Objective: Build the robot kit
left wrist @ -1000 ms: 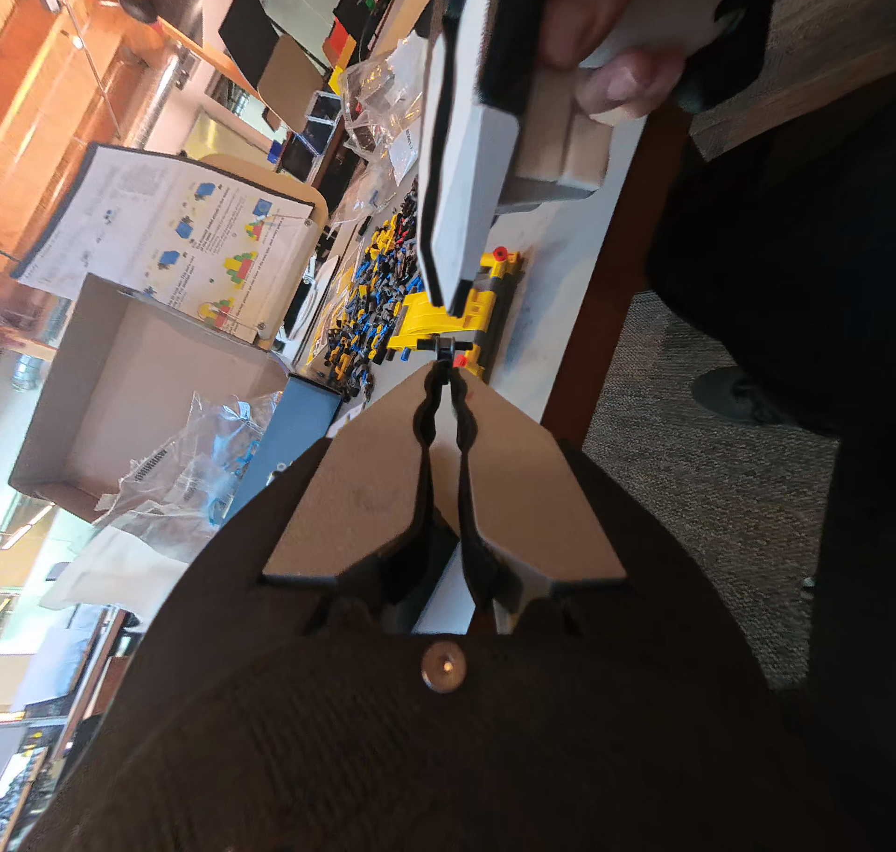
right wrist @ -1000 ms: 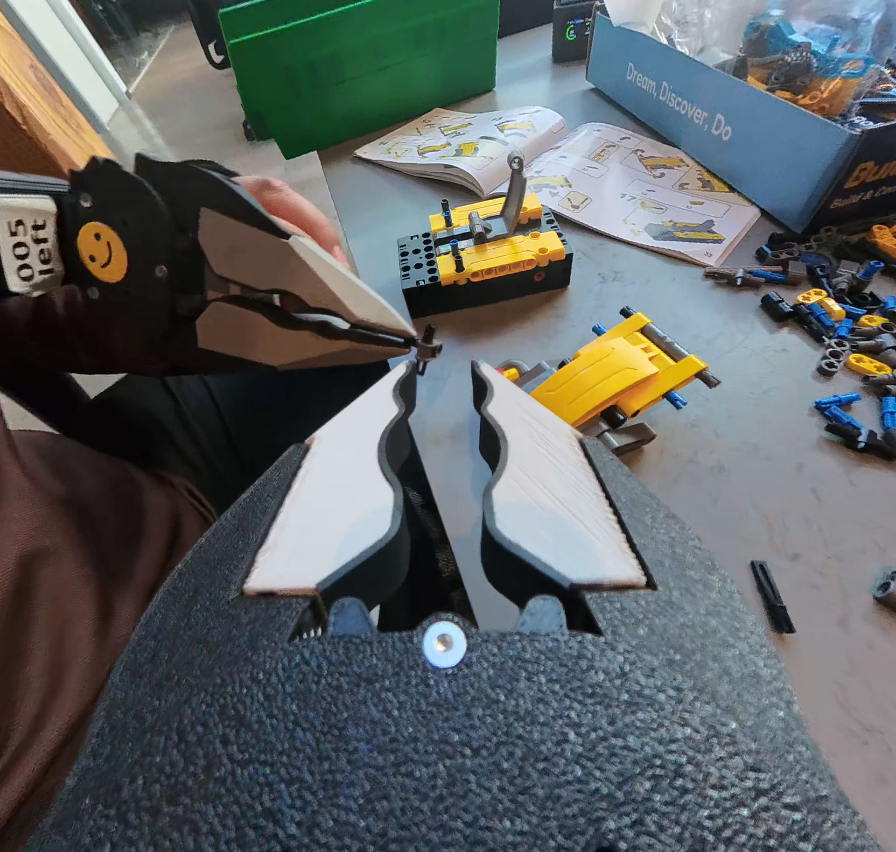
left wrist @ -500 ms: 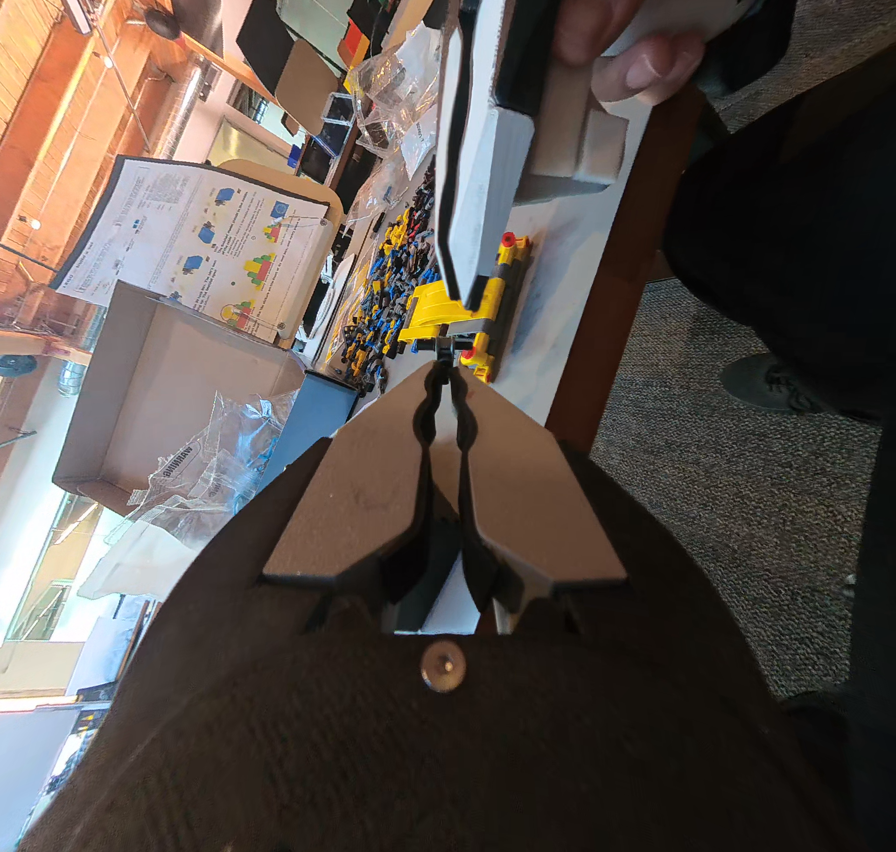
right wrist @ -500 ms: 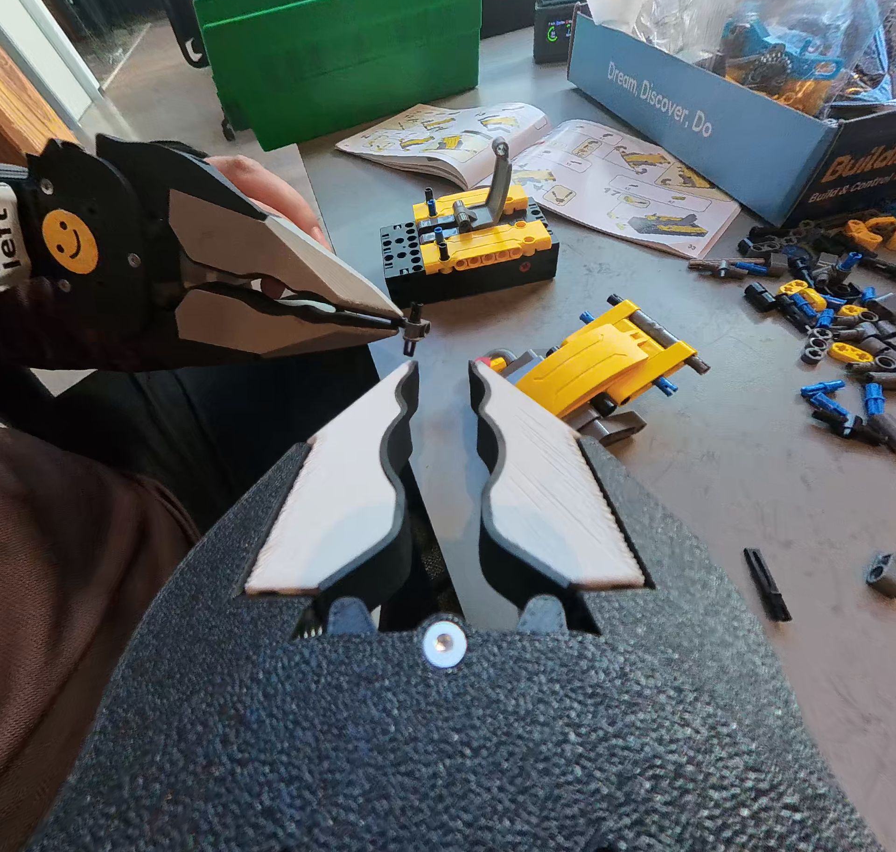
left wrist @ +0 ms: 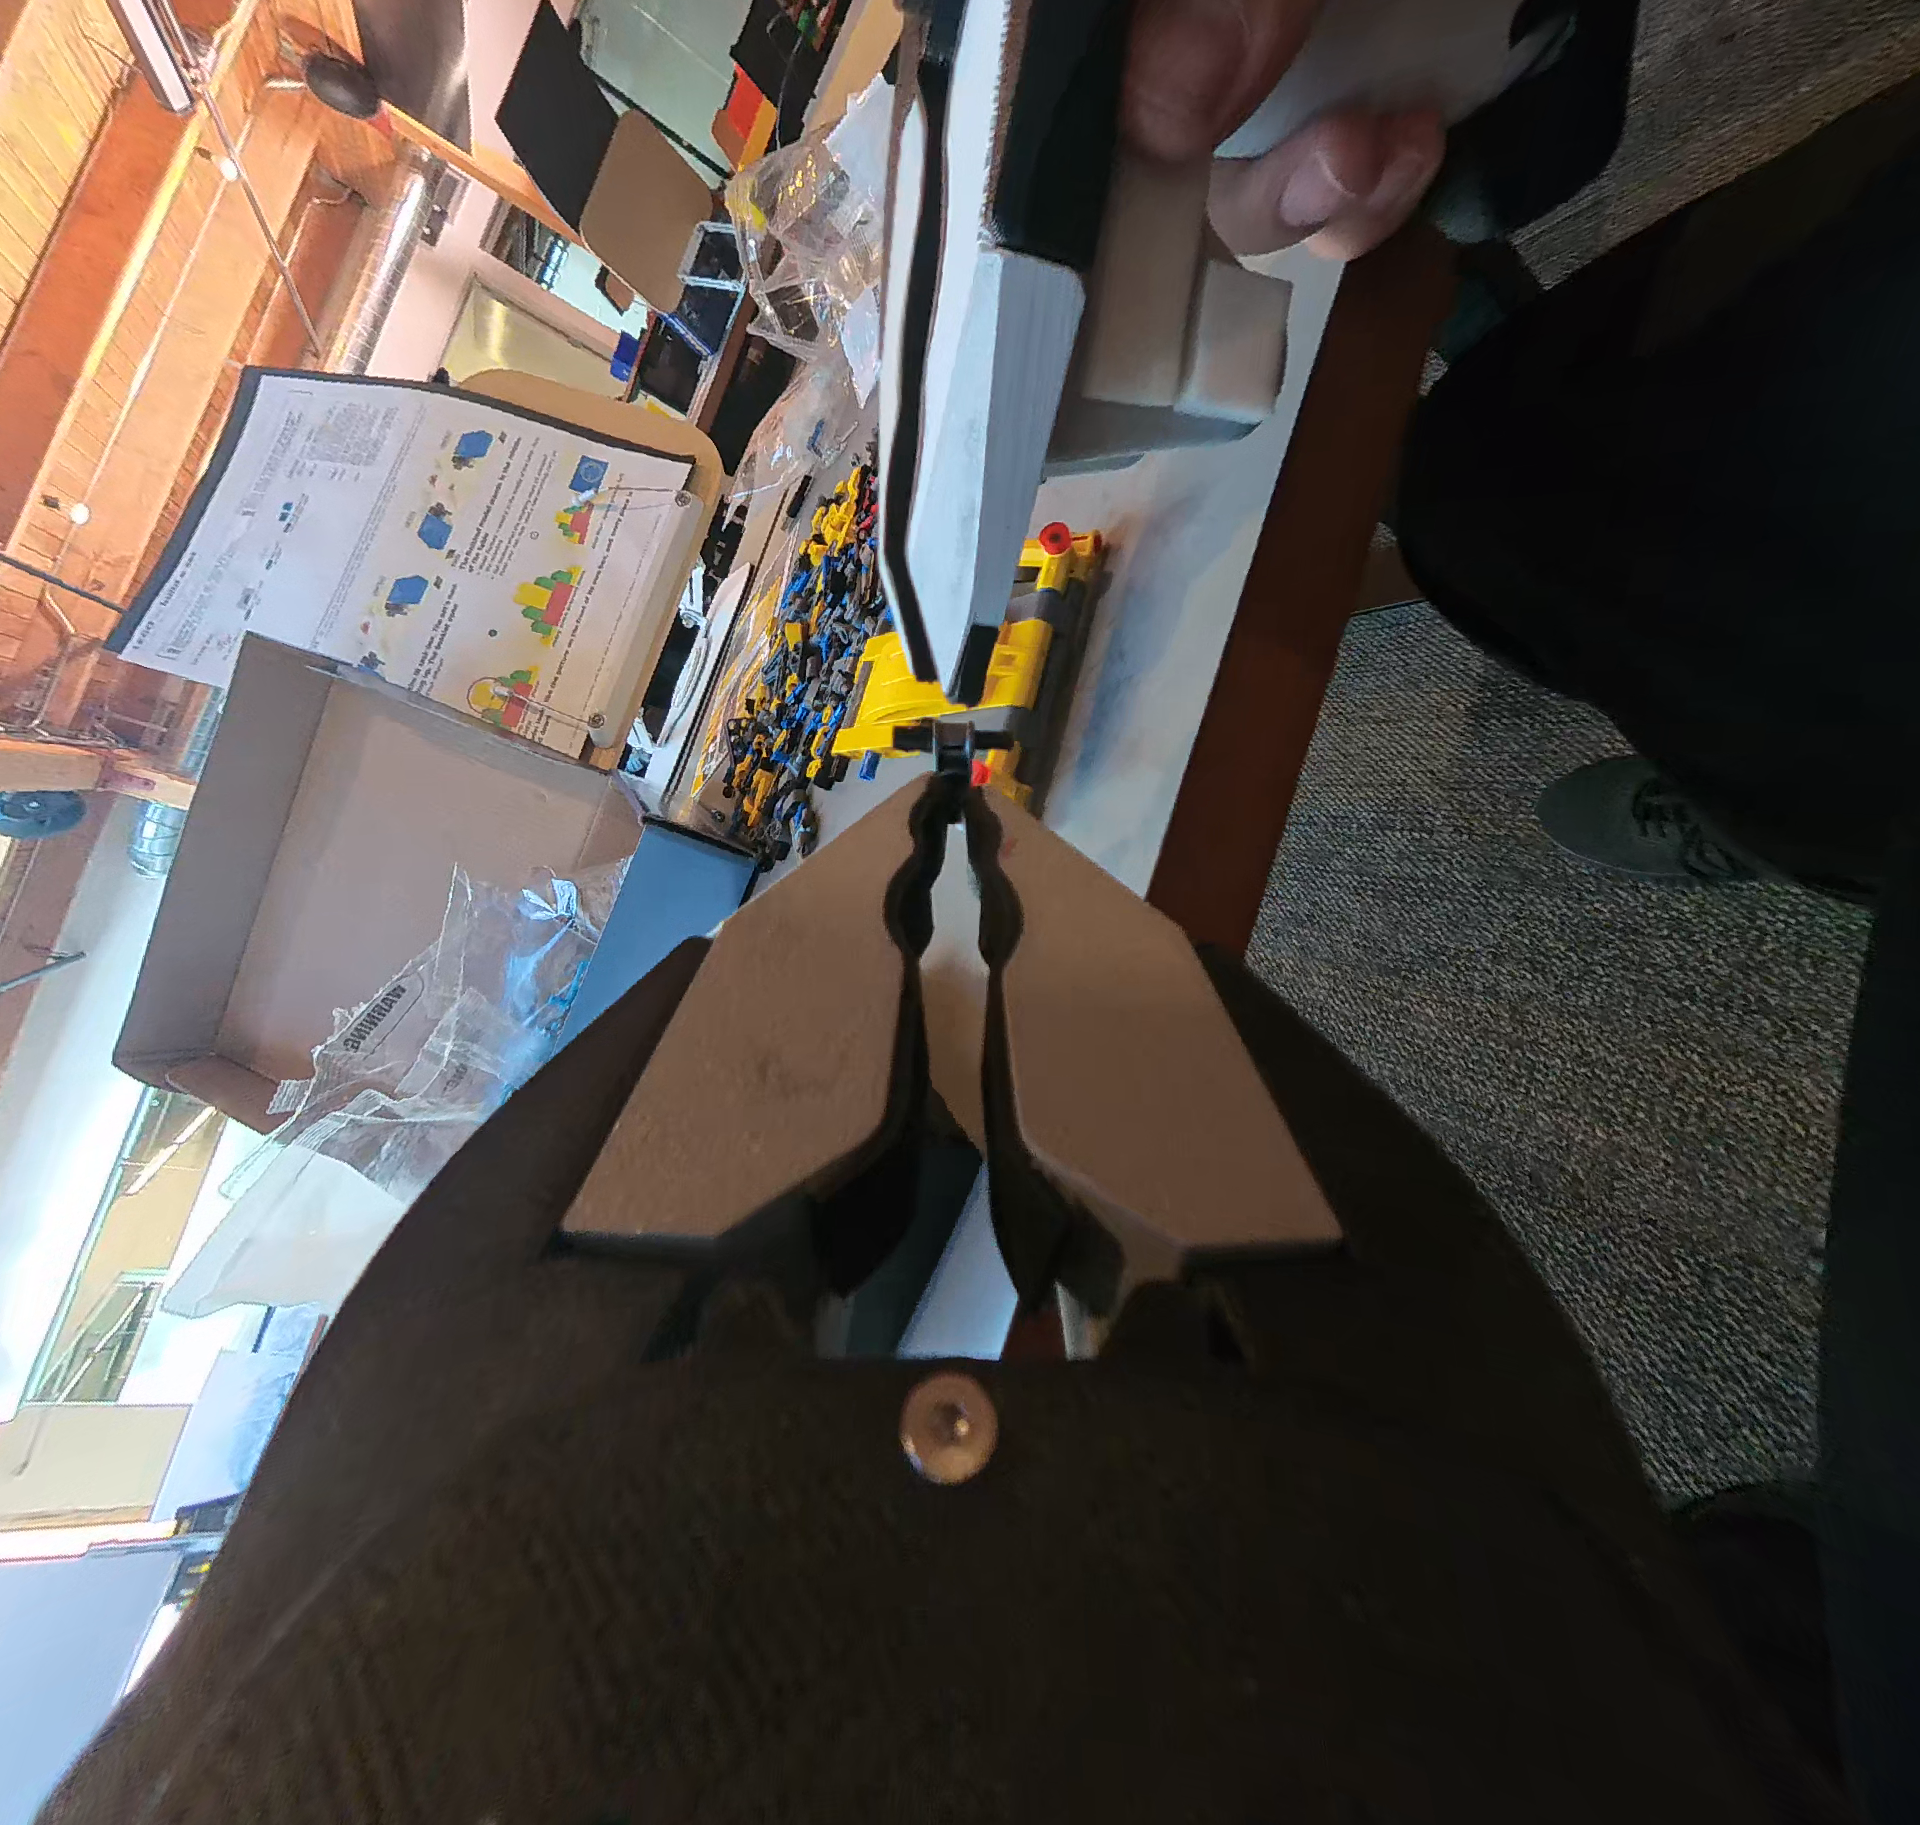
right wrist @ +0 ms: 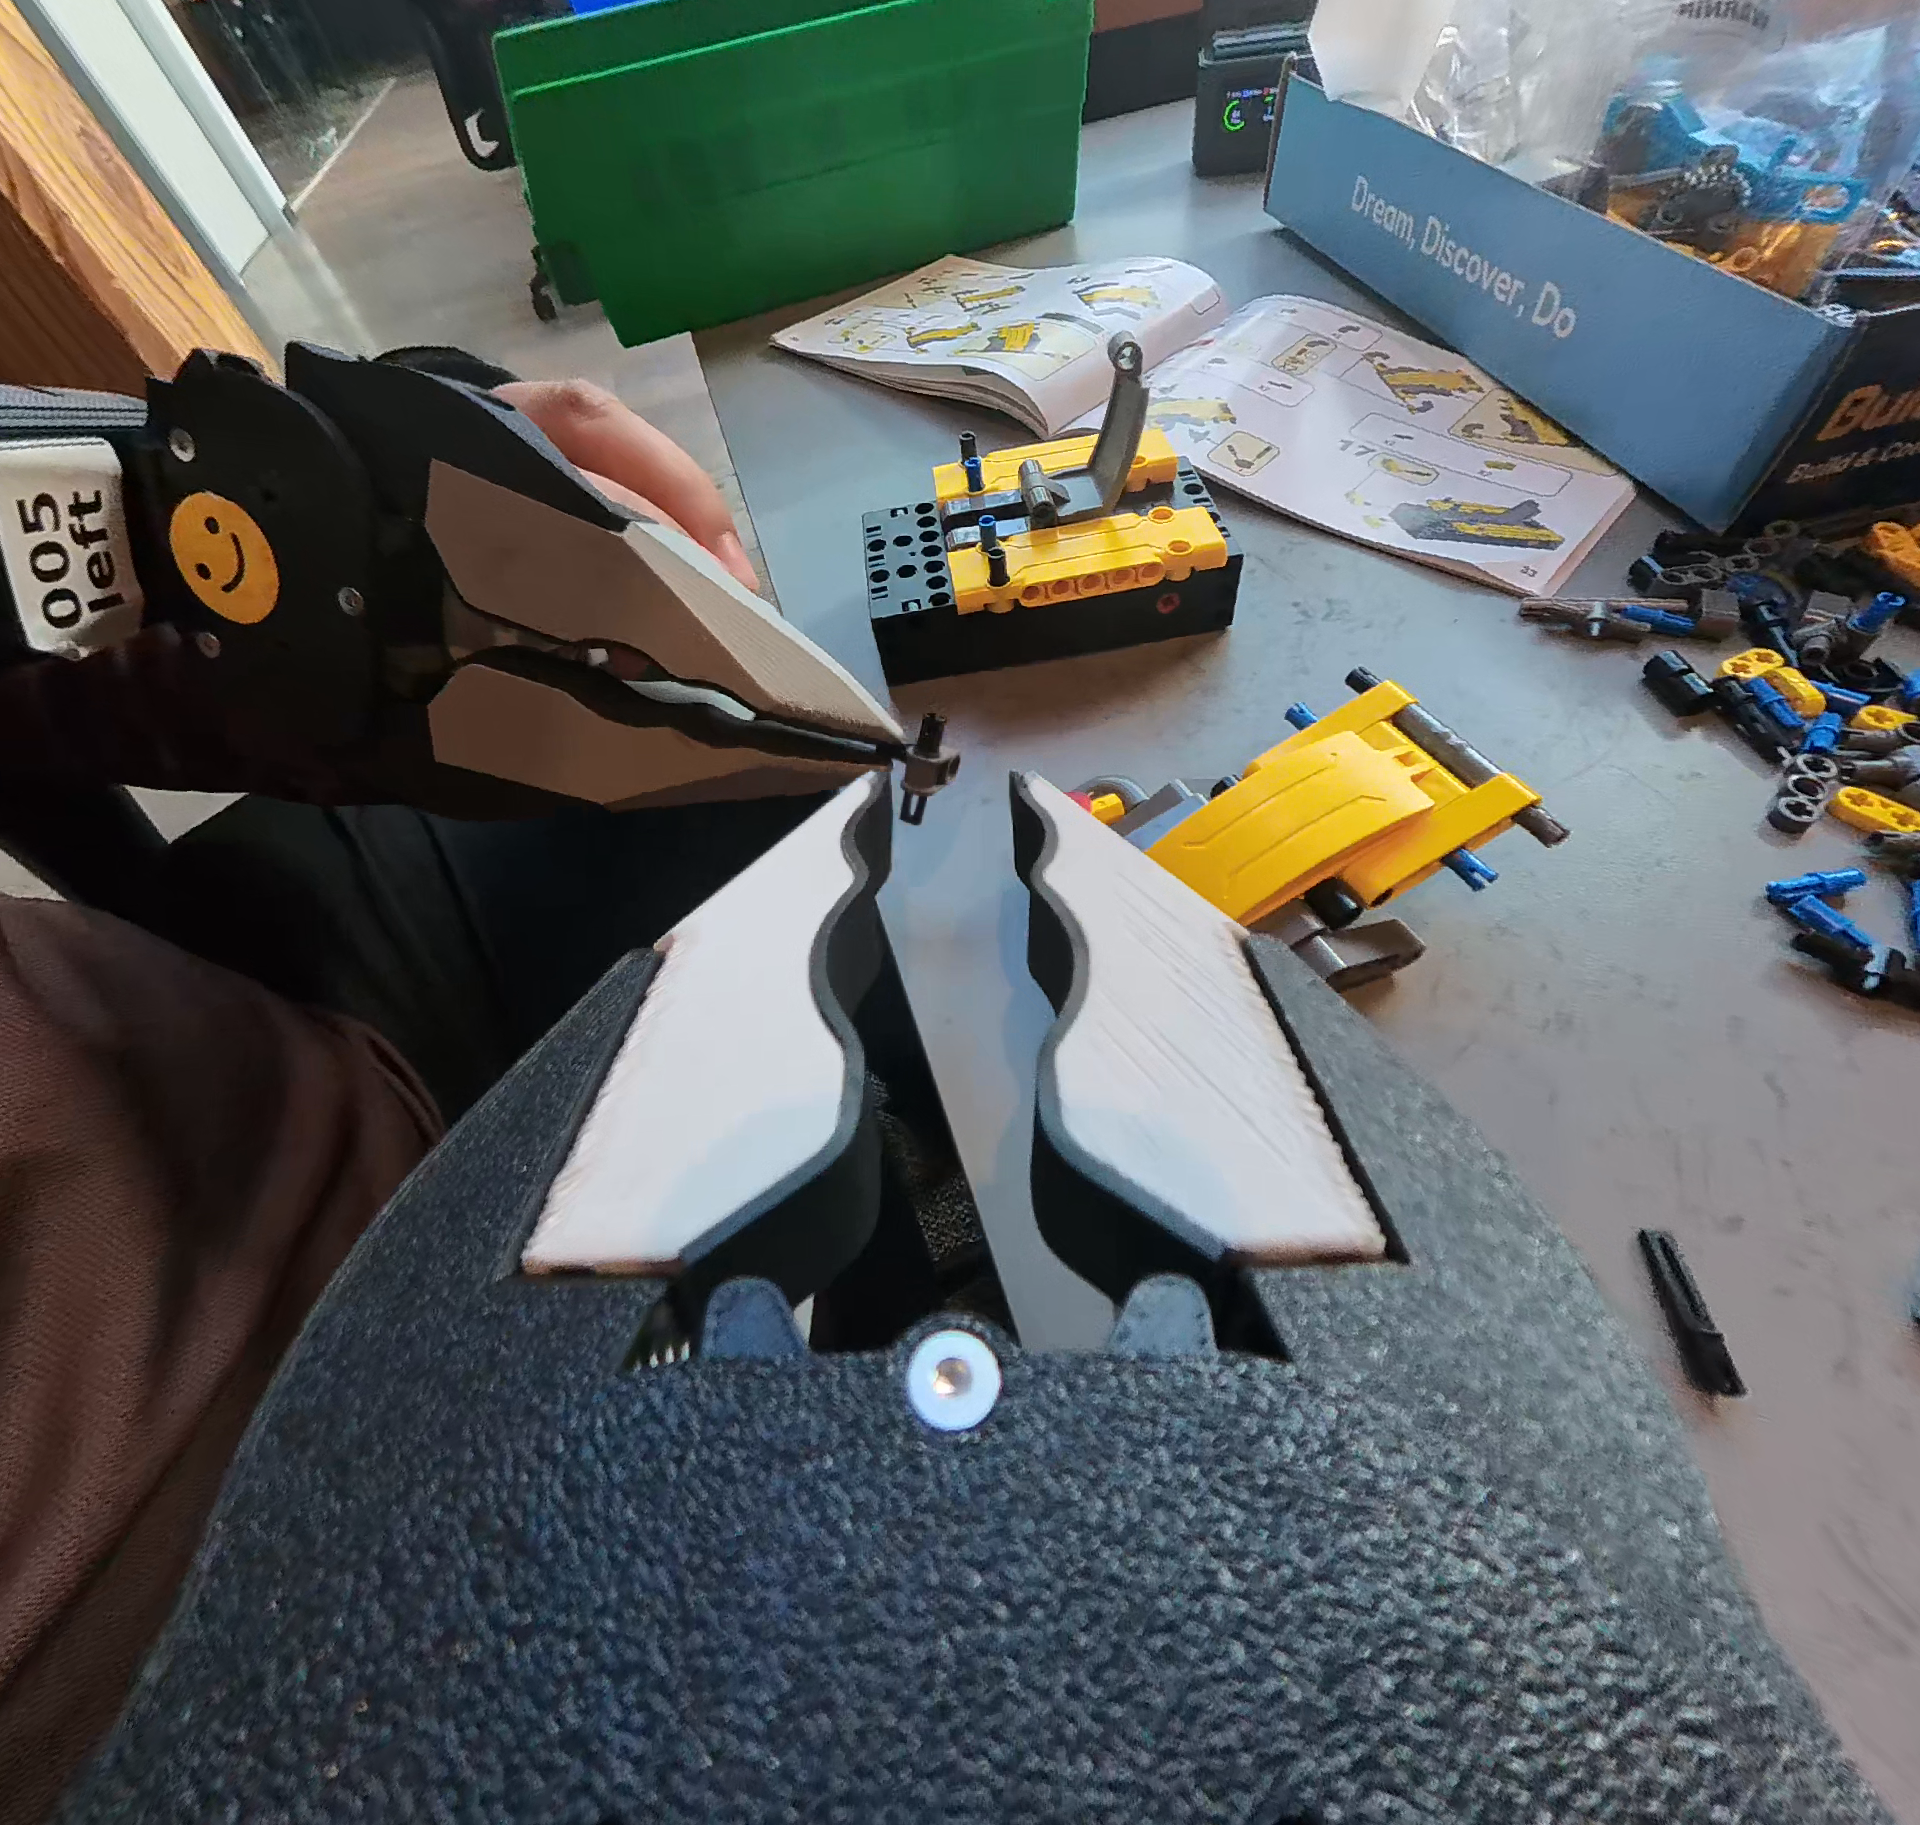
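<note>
My left gripper (left wrist: 951, 793) is shut on a small black connector piece with a pin through it (left wrist: 948, 739). It also shows in the right wrist view (right wrist: 891, 752), coming in from the left and holding that piece (right wrist: 928, 759) in the air by the table's edge. My right gripper (right wrist: 945, 788) is open and empty; its left fingertip is just beside the piece. In the left wrist view it (left wrist: 951, 674) hangs down from above, its tips right over the piece. A yellow brick vehicle part (right wrist: 1340, 814) lies just right of the right gripper.
A black and yellow brick block with a grey lever (right wrist: 1049, 554) stands farther back on the grey table (right wrist: 1558, 1100). An open instruction booklet (right wrist: 1247, 393), a green bin (right wrist: 800, 123), a blue box with bags (right wrist: 1538, 279), several loose pieces (right wrist: 1808, 726) and a black axle (right wrist: 1688, 1323) lie around. The tips of both grippers are at nearly the same place. Both grippers' tips are roughly 15 centimetres from the black axle (right wrist: 1688, 1323).
The right gripper has closed in on the held piece; its left fingertip now sits right beside it. The left gripper has stayed shut on the piece with only slight shifts.
</note>
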Motion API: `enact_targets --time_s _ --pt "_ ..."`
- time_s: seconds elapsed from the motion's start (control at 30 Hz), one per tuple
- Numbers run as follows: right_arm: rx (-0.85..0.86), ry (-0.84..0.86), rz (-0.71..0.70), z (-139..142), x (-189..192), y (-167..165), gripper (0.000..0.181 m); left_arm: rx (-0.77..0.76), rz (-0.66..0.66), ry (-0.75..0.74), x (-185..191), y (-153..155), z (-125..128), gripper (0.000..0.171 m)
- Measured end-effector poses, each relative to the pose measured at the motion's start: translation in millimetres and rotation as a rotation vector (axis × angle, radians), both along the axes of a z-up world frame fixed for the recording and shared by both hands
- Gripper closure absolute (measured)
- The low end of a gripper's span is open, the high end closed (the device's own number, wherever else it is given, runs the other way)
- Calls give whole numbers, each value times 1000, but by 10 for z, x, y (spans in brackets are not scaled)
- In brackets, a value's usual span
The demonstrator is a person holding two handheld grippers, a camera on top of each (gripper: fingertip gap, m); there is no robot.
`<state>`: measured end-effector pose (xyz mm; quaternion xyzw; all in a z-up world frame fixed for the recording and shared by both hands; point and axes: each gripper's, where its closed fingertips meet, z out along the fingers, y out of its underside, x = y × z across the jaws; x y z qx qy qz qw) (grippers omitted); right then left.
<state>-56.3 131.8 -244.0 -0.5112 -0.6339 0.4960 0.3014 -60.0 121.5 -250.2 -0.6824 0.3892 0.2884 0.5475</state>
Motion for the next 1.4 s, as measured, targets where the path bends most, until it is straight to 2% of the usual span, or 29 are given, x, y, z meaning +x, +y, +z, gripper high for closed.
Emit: enact_targets --time_s 0.33,0.73,1.4 --pt "-7 -3 27 -3 -21 -72 164 17 -10 39 51 -10 13 171" --pt "1 7 46 7 -40 -112 176 43 -20 55 65 -22 42 171" --pt "-26 0 46 4 -19 -100 170 61 -10 78 47 -12 55 171"
